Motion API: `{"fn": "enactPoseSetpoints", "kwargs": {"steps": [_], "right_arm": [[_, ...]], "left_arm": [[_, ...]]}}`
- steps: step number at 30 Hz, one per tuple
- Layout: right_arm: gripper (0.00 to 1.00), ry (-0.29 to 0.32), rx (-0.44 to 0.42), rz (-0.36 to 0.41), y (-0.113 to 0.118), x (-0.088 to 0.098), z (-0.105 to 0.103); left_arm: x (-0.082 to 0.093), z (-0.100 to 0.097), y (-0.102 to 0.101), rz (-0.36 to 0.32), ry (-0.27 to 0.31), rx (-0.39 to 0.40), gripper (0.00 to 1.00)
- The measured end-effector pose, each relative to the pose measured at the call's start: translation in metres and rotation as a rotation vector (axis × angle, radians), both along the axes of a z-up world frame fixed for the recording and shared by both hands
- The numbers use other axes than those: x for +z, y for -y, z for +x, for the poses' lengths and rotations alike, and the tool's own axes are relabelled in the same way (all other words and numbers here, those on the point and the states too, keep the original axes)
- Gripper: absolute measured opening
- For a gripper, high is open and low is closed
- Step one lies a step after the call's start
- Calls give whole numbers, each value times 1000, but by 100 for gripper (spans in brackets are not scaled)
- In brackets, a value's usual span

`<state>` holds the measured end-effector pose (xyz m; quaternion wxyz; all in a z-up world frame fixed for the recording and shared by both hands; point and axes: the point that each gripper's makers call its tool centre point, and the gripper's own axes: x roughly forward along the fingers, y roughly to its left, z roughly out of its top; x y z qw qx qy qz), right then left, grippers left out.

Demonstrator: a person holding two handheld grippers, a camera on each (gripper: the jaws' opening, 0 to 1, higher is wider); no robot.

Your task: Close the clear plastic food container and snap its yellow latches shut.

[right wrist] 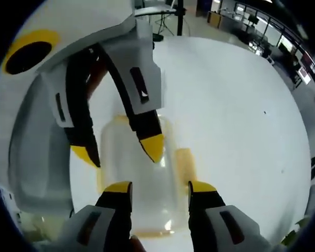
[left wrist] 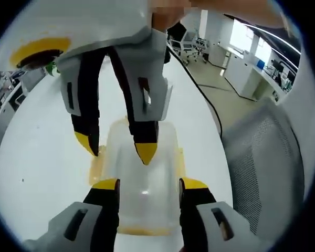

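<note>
Two open grippers, left gripper and right gripper, tips over clear container between them, on white table

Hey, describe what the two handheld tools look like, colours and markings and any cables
Both tools share a build: pale grey-white shells with slotted cut-outs, black jaws ending in yellow tips. The left tool and the right tool each show this. The right tool's body carries a yellow ring around a dark round opening. A black cable trails across the white table.
</note>
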<state>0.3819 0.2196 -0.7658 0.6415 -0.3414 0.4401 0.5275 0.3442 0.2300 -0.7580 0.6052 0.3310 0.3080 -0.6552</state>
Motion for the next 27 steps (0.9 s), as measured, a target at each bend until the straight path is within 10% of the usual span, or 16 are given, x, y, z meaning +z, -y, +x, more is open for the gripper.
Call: {"fn": "enactPoseSetpoints", "kwargs": {"steps": [27], "right_arm": [[47, -103, -3, 19, 1, -6, 5]], "left_arm": [[-3, -8, -1, 4, 37, 9, 54]]}}
